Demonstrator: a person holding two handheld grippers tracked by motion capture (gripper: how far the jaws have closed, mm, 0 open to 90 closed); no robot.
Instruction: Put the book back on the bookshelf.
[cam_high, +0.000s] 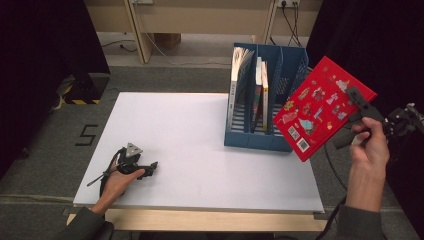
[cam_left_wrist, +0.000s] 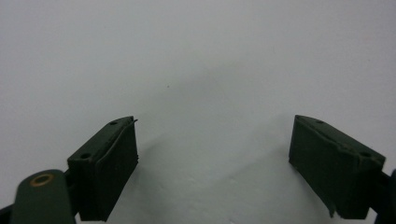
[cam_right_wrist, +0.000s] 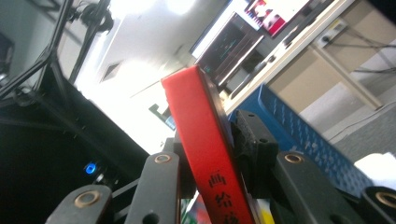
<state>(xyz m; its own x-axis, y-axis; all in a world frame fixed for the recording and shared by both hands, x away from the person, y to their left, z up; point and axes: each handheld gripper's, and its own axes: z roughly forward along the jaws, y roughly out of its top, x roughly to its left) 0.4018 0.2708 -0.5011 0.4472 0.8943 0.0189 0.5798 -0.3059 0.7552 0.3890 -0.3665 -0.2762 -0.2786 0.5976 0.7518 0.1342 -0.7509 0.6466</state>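
Right tool (cam_high: 361, 111) clamps red book (cam_high: 320, 107) beyond table edge (cam_high: 315, 185); left tool (cam_high: 142, 169) wide.

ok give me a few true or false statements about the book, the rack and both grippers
1. The right gripper grips a red book. True; its jaws clamp the book's edge.
2. The red book lies flat on the table. False; it is held tilted in the air, beside the blue rack.
3. The left gripper is open. True; its jaws stand apart over the white table with nothing between them.
4. The rack is empty. False; several books stand in it.
5. The left gripper holds a book. False; it holds nothing and rests low at the table's near left.
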